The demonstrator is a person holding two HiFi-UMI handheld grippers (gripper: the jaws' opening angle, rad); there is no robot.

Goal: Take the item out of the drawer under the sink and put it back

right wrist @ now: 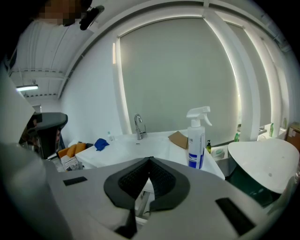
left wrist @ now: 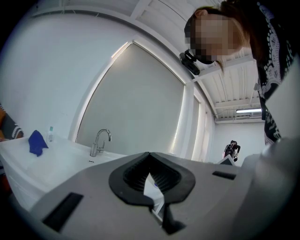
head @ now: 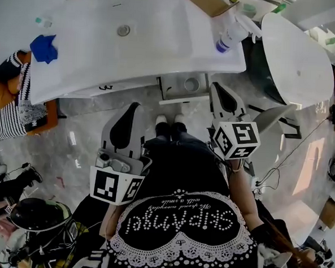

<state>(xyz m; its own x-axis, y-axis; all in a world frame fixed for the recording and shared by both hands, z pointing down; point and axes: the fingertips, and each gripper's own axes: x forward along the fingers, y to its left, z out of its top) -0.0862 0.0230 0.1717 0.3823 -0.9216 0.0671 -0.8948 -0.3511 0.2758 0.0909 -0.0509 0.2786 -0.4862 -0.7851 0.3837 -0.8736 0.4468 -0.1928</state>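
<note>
Person stands facing the sink (head: pixel 140 51). Left gripper (head: pixel 134 110): jaws closed tip to tip, nothing between them. Right gripper (head: pixel 220 94): likewise closed, empty. Drawer (head: pixel 174 90) under the sink juts past the basin's front edge, between the two tips. A round grey shape (head: pixel 191 84) lies inside; cannot tell what it is.

The white sink worktop (head: pixel 162 39) is bare across its middle and along its front edge. A crumpled blue cloth (head: pixel 44 48) blocks the left edge. A white spray bottle with a blue label (head: pixel 230 37) and a brown cardboard box (head: pixel 207 0) crowd the right edge. Below the front edge, the grey marble floor (head: pixel 89 120) before the white drawer unit (head: pixel 184 86) lies open, hemmed on the right by a white oval top on a dark green base (head: pixel 300 54).
</note>
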